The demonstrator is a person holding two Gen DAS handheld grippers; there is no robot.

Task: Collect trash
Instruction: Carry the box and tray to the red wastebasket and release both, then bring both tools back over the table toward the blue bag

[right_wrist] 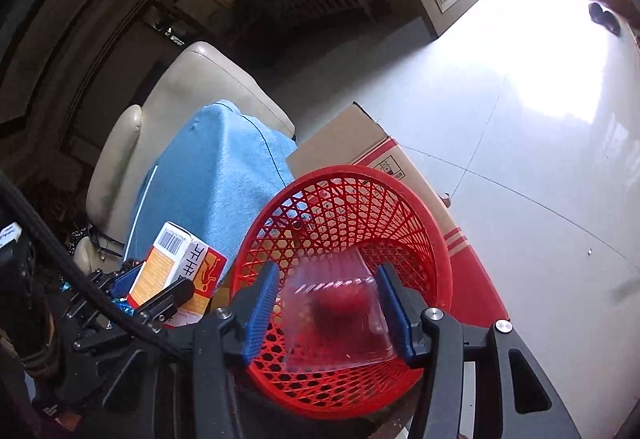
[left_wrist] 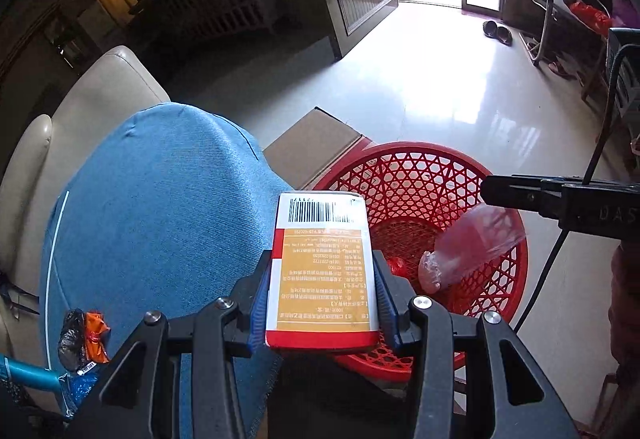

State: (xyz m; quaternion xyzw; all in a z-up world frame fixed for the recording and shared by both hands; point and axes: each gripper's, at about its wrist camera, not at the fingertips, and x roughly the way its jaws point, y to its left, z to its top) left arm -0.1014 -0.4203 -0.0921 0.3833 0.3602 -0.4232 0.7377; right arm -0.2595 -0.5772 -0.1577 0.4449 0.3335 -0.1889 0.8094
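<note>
Already the left gripper [left_wrist: 322, 303] has its jaws pinching an orange-and-white cardboard box [left_wrist: 322, 271] at the rim of the red plastic lattice basket [left_wrist: 404, 175], not yet dropped. The right gripper [right_wrist: 328, 309] sits over the basket, jaws spread beside a clear plastic cup [right_wrist: 336, 319] that looks released. A crumpled black-and-orange wrapper [left_wrist: 82, 337] waits at eight o'clock on the blue cloth-covered surface [left_wrist: 160, 199].

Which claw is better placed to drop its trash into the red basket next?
Right claw: its clear plastic cup is already over the red basket. The left claw's box is at the rim.
</note>
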